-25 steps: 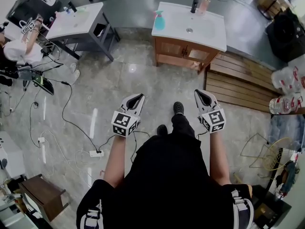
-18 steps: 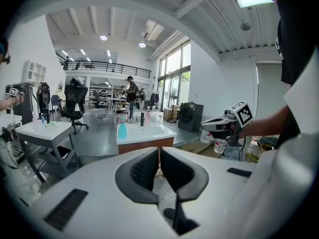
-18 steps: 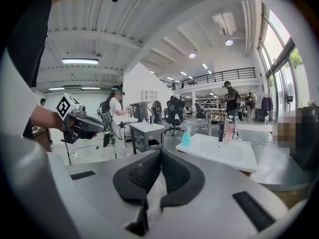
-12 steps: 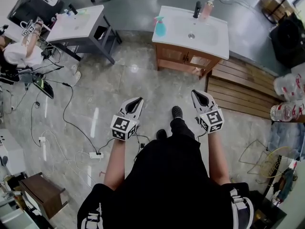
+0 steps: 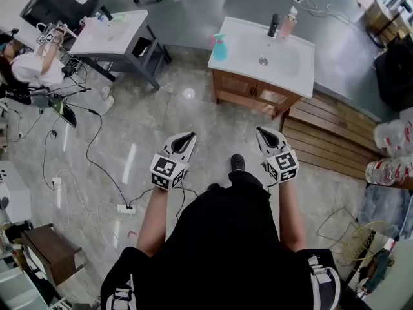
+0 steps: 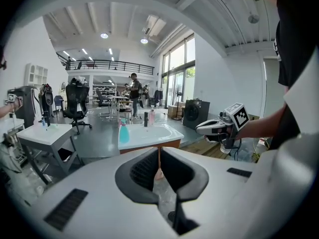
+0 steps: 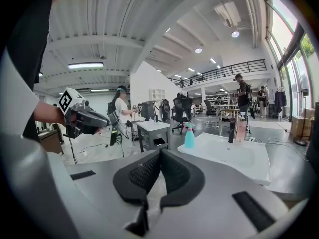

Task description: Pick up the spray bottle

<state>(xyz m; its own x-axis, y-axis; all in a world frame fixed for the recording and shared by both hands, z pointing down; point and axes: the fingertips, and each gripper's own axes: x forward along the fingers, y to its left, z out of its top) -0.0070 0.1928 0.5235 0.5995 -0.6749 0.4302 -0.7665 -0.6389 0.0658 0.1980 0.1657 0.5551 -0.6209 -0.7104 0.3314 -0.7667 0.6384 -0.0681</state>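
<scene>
Spray bottle point(image 5: 219, 46) stands on vanity top point(image 5: 302, 64), left corner, well apart from both grippers. Left gripper point(image 5: 187, 136) & right gripper point(image 5: 262, 133) clamped closed, empty. Bottle prob. light, slick plastic; grab at neck.

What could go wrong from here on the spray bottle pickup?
1. The spray bottle stands at the left edge of the vanity top; a nudge may tip it off.
2. The left gripper and the right gripper are shut and empty; arriving shut would likely knock the bottle.
3. Cables and a power strip lie near the person's feet: trip risk.
</scene>
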